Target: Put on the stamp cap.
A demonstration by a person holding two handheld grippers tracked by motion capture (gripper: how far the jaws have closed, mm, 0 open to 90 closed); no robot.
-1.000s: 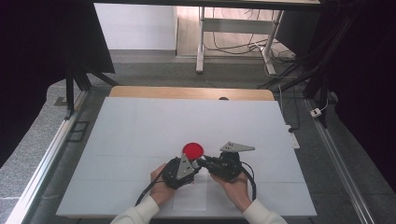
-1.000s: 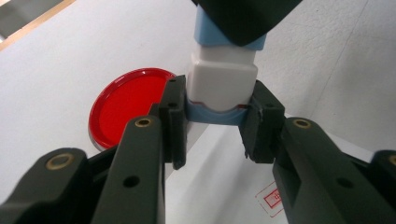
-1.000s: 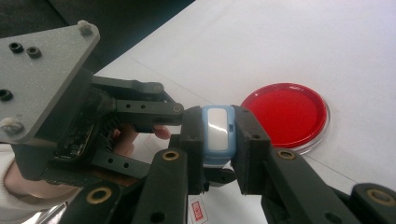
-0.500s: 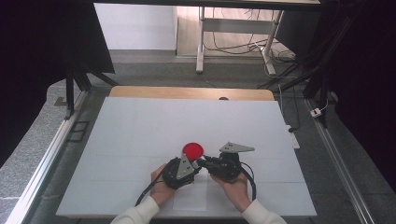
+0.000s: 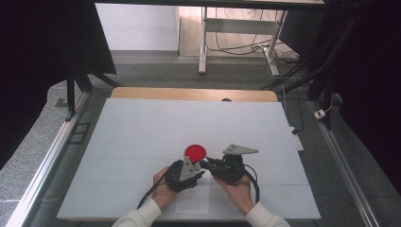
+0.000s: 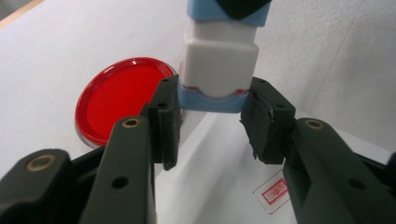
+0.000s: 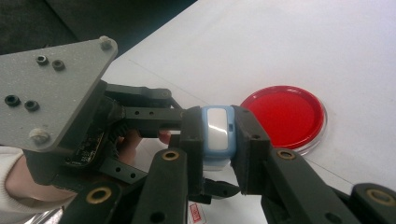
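Note:
A white stamp with blue ends point(image 6: 219, 60) hangs just above the table between both grippers. My right gripper point(image 7: 217, 140) is shut on the stamp's upper blue-and-white part point(image 7: 215, 128). My left gripper point(image 6: 210, 121) has its pads against the sides of the lower blue end; its jaws have just been opening, with the stamp still between them. In the high view the left gripper point(image 5: 199, 166) and the right gripper point(image 5: 206, 164) meet tip to tip near the table's front. A round red ink pad point(image 5: 195, 151) lies just beyond them.
A white sheet of paper point(image 5: 194, 198) lies under the hands and bears a red stamped mark point(image 6: 275, 191). The white table top point(image 5: 142, 127) stretches wide to the left, right and back. A wooden strip point(image 5: 189, 93) runs along its far edge.

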